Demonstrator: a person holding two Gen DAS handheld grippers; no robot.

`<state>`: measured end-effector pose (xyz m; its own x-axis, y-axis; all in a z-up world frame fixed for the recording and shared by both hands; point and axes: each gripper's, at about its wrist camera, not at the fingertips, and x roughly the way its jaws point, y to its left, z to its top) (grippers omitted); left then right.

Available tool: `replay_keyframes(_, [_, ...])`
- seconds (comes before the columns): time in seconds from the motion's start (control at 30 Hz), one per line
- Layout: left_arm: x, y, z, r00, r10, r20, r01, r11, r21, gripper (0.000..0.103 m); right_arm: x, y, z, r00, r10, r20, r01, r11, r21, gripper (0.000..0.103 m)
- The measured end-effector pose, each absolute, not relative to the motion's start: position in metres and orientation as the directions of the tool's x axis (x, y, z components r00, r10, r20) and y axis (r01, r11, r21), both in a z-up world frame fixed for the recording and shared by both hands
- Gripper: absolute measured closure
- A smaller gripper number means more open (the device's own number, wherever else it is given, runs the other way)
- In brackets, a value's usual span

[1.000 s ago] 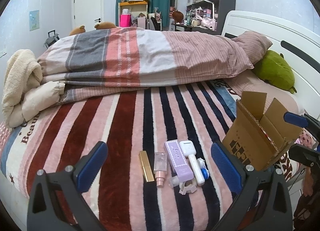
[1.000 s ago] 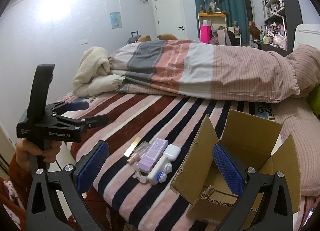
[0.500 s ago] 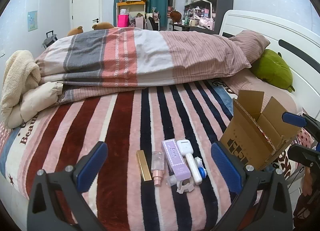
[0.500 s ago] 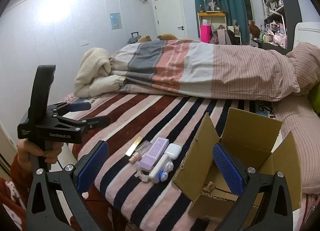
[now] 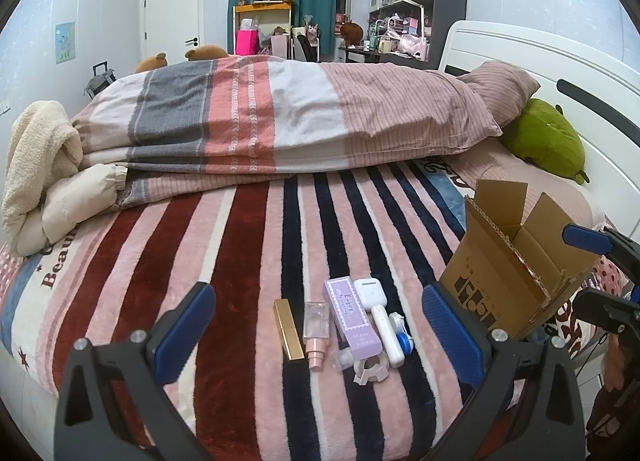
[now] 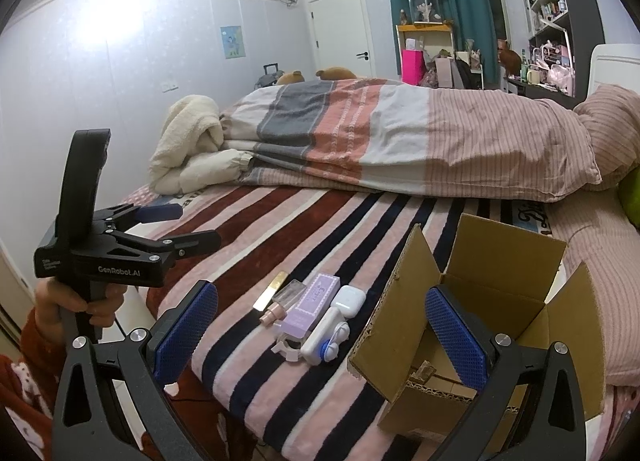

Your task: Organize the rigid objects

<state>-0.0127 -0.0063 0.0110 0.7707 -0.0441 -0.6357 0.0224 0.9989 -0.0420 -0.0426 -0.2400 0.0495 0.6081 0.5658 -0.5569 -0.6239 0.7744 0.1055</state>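
Left wrist view looks over a striped blanket (image 5: 240, 261) where a tight row of small things lies near the bed's front edge: a gold tube (image 5: 288, 329), a clear bottle (image 5: 316, 333) with a pink cap, a lilac box (image 5: 352, 317), a white earbud case (image 5: 370, 290), a white stick (image 5: 386, 335), a blue-and-white lens case (image 5: 402, 335) and a white clip (image 5: 370, 371), most touching their neighbours. The left gripper (image 5: 320, 333) hovers above them with both blue pads spread wide and nothing between them. Just right of the row stands an open carton (image 5: 512, 277), flaps up. From the right wrist view, the right gripper (image 6: 320, 333) is likewise wide and empty, one pad over the blanket, the other in front of the carton's mouth (image 6: 500, 301). A hand (image 6: 76, 301) in a red sleeve grips the left tool's handle beside the bed. A folded quilt (image 5: 300, 117) lies across the far side.
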Motion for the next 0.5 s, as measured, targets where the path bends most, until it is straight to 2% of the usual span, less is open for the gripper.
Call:
replay_keyframes(0.3, [-0.015, -0.007, 0.012, 0.771, -0.049, -0.635, 0.026, 0.999, -0.046, 0.0, -0.045, -0.24, 0.05, 0.61, 0.568, -0.553, -0.627, 0.772, 0.102, 0.0])
replay_keyframes(0.43, [-0.016, -0.003, 0.011, 0.773, -0.052, -0.632, 0.022, 0.998, -0.055, 0.0, -0.061, -0.225, 0.053, 0.632, 0.571, -0.524, -0.659, 0.752, 0.025, 0.0])
replay_keyframes(0.47, [-0.015, 0.0, 0.01, 0.772, -0.05, -0.633, 0.02, 0.998, -0.055, 0.0, -0.068, -0.217, 0.053, 0.631, 0.576, -0.519, -0.675, 0.737, -0.003, 0.001])
replay_keyframes(0.5, [-0.014, 0.003, 0.009, 0.771, -0.048, -0.635, 0.019, 0.998, -0.053, 0.0, -0.073, -0.21, 0.052, 0.627, 0.582, -0.518, -0.688, 0.725, -0.018, 0.009])
